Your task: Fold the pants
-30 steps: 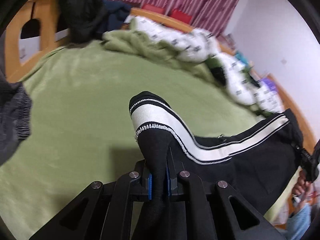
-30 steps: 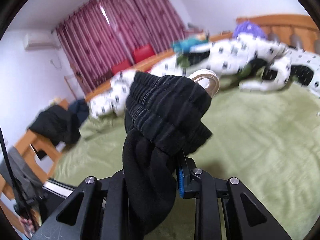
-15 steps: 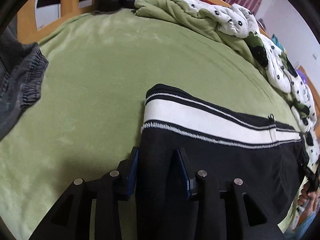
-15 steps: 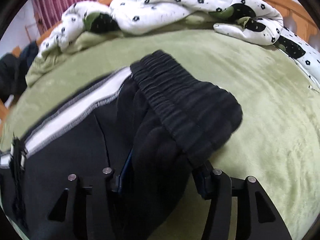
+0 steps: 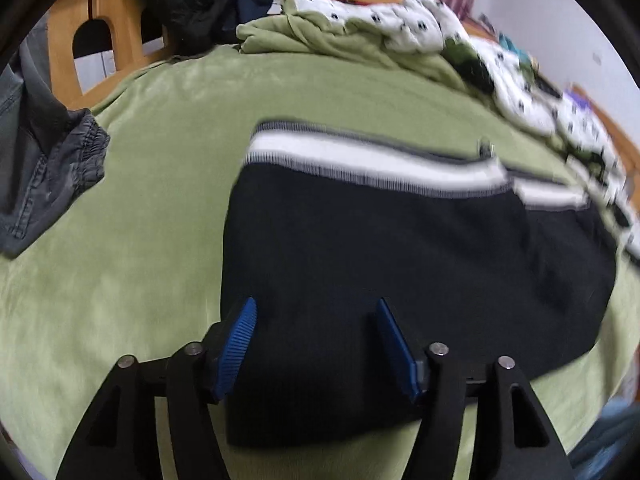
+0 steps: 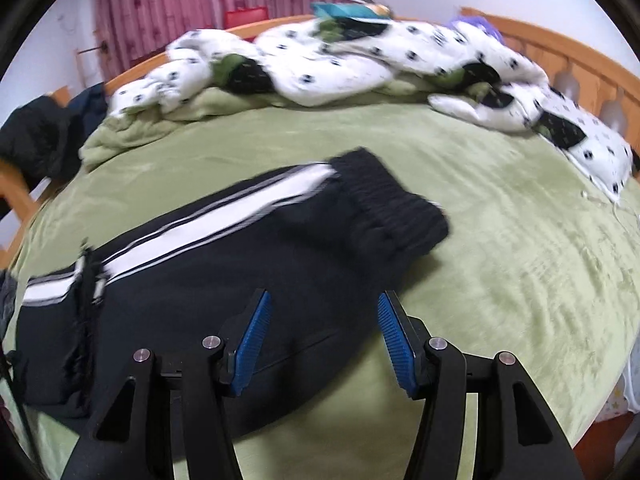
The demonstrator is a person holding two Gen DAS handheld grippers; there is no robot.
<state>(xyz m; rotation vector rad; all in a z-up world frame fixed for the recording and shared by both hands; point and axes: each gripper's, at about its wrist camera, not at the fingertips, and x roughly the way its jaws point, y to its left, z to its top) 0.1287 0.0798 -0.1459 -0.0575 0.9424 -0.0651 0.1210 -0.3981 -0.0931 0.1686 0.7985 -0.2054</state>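
Black pants (image 5: pixel 400 248) with a white side stripe (image 5: pixel 360 160) lie folded flat on the green blanket (image 5: pixel 140 220). My left gripper (image 5: pixel 316 306) hovers over their near edge. Its jaws are opening, and the cloth lies below and between the blue pads (image 5: pixel 236 344) without being pinched. In the right wrist view the same pants (image 6: pixel 200 280) stretch to the left, with the ribbed waistband (image 6: pixel 392 208) at the far right end. My right gripper (image 6: pixel 323 296) stands open above the pants' near edge, holding nothing.
Grey jeans (image 5: pixel 44 168) lie at the blanket's left edge. A white spotted duvet (image 6: pixel 340 60) is bunched along the far side. Dark clothes (image 5: pixel 188 4) hang over the wooden bed frame (image 5: pixel 108 40). Bare green blanket (image 6: pixel 520 260) spreads right of the pants.
Both grippers held bunched pants cloth up; they came down, the jaws spread and let go. The pants now lie flat on the blanket.
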